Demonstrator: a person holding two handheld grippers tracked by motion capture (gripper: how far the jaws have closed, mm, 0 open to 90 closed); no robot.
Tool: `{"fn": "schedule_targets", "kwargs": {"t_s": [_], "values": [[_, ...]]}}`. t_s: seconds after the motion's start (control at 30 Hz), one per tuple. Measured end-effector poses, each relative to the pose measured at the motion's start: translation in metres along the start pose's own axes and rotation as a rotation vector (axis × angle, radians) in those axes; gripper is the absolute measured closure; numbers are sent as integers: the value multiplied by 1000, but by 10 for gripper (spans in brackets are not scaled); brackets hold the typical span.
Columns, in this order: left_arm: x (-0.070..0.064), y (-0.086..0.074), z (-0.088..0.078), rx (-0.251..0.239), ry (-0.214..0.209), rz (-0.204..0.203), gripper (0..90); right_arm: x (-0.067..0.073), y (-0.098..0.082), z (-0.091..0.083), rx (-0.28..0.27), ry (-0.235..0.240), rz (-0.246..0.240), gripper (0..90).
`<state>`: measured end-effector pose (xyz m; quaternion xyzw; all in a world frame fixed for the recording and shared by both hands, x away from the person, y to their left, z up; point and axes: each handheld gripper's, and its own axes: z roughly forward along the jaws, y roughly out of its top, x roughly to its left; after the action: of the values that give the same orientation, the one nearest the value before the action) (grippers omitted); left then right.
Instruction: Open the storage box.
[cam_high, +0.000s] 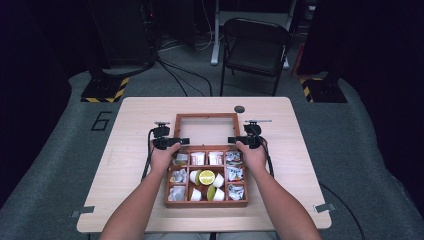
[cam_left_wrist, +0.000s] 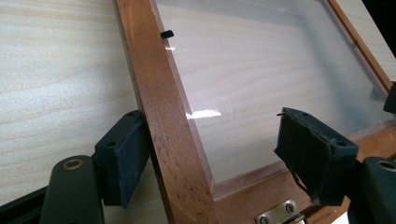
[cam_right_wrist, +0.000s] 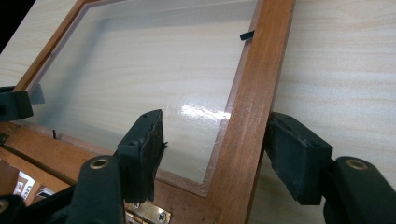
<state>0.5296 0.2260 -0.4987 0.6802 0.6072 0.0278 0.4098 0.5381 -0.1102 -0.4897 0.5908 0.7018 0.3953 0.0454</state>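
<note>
Beyond box (cam_high: 206, 201), lid (cam_high: 206, 118) flat; left gripper (cam_left_wrist: 212, 151) open, right gripper (cam_right_wrist: 217, 149) open astride frame.

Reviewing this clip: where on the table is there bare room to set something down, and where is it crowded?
Bare table runs left of the wooden box, right of it toward the table's right edge, and beyond the open lid except for a small dark disc. It is crowded at the middle: the full box compartments, both hands, and the left gripper and right gripper straddling the lid's side rails.

High view looks forward and down over my bench (cam_high: 135, 125). Both cameras on my tongs sit close, sharing the box's glazed lid (cam_left_wrist: 261, 70).
</note>
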Motion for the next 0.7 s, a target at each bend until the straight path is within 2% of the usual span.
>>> {"fn": "schedule_targets", "kwargs": {"t_s": [0.1, 0.2, 0.3, 0.4, 0.53, 0.63, 0.7], "values": [[0, 4, 0, 23, 3, -1, 261, 0, 0, 0, 3, 3, 8, 371], [0, 5, 0, 32, 4, 12, 261, 0, 1, 0, -4, -2, -14, 371], [1, 4, 0, 31, -2, 1, 261, 0, 0, 0, 5, 3, 4, 371], [1, 2, 1, 20, -9, -18, 261, -2, 0, 1, 8, 9, 1, 371], [3, 2, 2, 26, -15, -26, 261, -3, 0, 2, 20, 16, 30, 371], [4, 2, 3, 33, -19, -27, 261, -5, 0, 2, 29, 23, 30, 371], [4, 1, 3, 31, -22, -42, 261, -6, 0, 3, 26, 24, 32, 371]]}}
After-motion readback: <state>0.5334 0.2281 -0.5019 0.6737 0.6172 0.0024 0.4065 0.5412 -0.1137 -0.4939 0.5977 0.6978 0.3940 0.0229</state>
